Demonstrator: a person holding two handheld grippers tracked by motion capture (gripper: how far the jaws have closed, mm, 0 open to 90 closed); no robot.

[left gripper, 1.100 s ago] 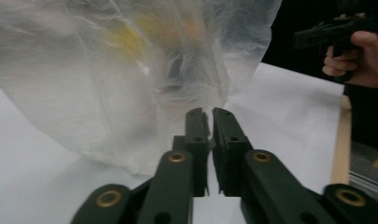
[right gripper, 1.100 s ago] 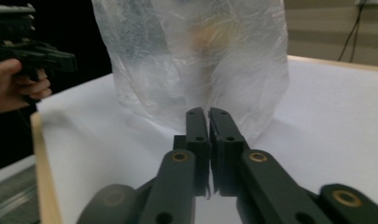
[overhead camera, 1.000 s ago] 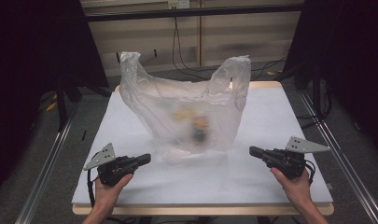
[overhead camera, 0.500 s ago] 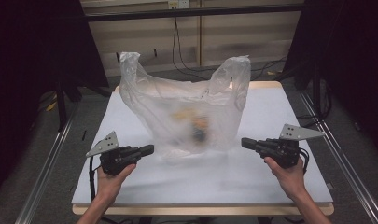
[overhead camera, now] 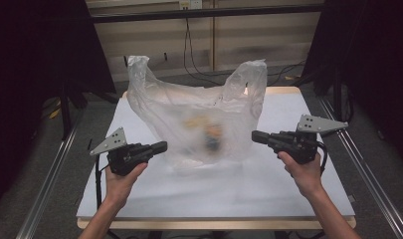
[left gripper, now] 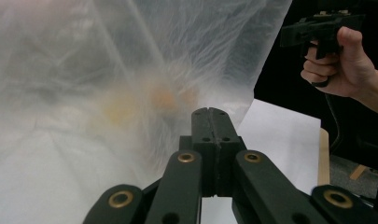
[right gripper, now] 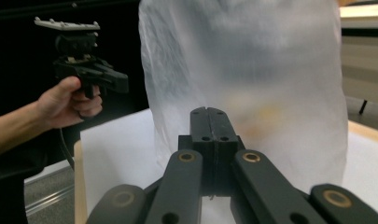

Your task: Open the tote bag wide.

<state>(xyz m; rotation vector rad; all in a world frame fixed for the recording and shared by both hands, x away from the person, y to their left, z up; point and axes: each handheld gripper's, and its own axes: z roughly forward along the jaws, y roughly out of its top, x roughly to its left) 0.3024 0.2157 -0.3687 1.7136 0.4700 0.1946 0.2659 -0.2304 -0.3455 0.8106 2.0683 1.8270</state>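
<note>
At the table's (overhead camera: 308, 189) eight o'clock, the left gripper (overhead camera: 160, 146) has its jaws pressed together on nothing and points toward two o'clock at the bag (overhead camera: 199, 124), whose lower left flank lies just beside its tip without touching. In the left gripper view the closed jaws face that flank at close range. The bag stands upright at mid-table, its long axis vertical, with two handle loops rising at eleven and one o'clock: thin, cloudy, crinkled plastic, soft and slack. Blurred yellow and dark things (overhead camera: 209, 132) sit low inside; what they are cannot be told. At the table's four o'clock, the right gripper (overhead camera: 254, 136) also has its jaws together and empty, aimed toward nine o'clock at the bag's right flank, just beside it. Both tips look about equally near, so either hand could likely reach first. The tabletop is white, flat and matte.
</note>
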